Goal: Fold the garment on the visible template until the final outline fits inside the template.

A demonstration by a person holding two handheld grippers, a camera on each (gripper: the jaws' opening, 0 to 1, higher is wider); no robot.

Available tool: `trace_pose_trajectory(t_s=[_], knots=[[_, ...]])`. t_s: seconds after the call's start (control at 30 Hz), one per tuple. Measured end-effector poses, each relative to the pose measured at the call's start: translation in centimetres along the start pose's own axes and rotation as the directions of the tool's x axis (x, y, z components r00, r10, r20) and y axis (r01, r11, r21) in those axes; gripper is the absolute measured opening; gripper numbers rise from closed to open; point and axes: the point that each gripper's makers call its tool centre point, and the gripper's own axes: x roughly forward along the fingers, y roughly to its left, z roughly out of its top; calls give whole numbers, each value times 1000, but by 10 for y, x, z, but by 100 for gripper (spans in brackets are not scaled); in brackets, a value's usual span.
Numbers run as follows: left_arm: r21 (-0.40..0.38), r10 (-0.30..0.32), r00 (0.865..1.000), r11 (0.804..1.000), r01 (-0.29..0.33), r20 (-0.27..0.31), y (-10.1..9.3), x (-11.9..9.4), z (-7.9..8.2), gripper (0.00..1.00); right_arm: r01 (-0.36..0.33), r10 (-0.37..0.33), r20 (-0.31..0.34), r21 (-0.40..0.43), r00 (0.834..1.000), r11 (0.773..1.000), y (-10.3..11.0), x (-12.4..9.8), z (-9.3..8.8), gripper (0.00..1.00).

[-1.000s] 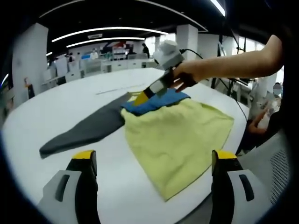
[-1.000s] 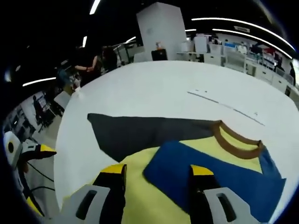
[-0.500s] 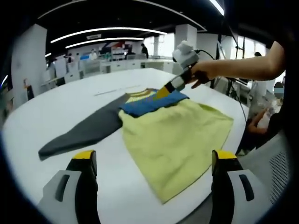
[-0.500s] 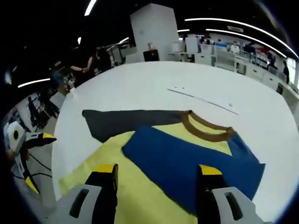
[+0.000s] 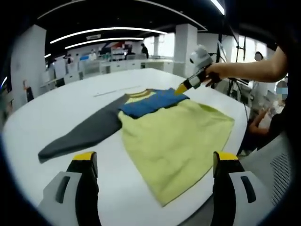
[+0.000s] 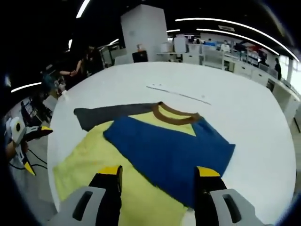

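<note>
Garment (image 5: 174, 136) of yellow cloth lies flat on a round white table (image 5: 56, 108) in an open-plan office. In the left gripper view, its grey sleeve (image 5: 80, 134) stretches toward 9 o'clock, the yellow body spreads at centre, and the blue sleeve (image 5: 150, 101) lies folded across the chest toward 12 o'clock. The left gripper (image 5: 153, 181) hangs at 6 o'clock, above the table's near edge, its yellow-tipped jaws wide apart and holding nothing. At 2 o'clock, a person's hand (image 5: 218, 73) holds the right gripper (image 5: 181, 89) just over the blue sleeve's far end; whether it touches the cloth cannot be told.

In the right gripper view, the left gripper (image 6: 33, 134) shows small at 9 o'clock, off the table's edge. The grey sleeve (image 6: 108, 113) reaches toward 10 o'clock, and the brown collar (image 6: 174, 115) sits just above centre. The blue sleeve (image 6: 174, 150) covers the middle of the shirt. The right gripper (image 6: 157, 176) stands at 6 o'clock, jaws parted over the cloth, gripping nothing. No writing or label is readable on anything, and no template outline can be made out.
</note>
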Motion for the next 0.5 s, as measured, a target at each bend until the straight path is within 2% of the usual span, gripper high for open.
trace_pose_trajectory(t_s=[0.33, 0.5], knots=[[6, -2, 1000, 1000, 2, -1, -1, 1, 1, 99, 77, -76, -24, 23, 997, 997, -38, -21, -27, 41], [9, -5, 1000, 1000, 5, -2, 0, 1, 0, 99, 100, -98, -36, 41, 995, 994, -49, -28, -40, 35]])
